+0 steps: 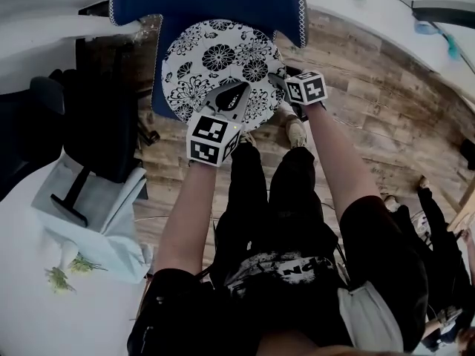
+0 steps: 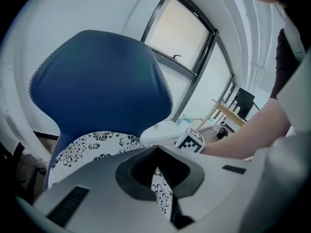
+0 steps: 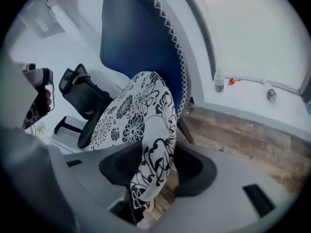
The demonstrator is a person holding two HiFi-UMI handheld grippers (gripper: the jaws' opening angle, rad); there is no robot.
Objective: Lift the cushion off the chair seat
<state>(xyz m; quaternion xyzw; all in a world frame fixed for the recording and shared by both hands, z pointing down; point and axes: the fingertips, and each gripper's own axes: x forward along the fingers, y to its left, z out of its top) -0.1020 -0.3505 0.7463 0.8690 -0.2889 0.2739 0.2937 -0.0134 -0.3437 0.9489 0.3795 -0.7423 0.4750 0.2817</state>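
Two tools at near cushion [image 1: 215, 61] edge; left tool [image 2: 156, 152] jaws together, right tool [image 3: 158, 154] jaws apart astride rim

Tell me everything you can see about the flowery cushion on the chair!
The cushion is round, white with black flowers, and looks like soft padded cloth. It lies flat on the seat of the blue chair, in front of the backrest. Its near edge sits between the open jaws of the right gripper, with a gap on one side. The left gripper has a strip of it between its jaws too; whether they squeeze it is unclear.
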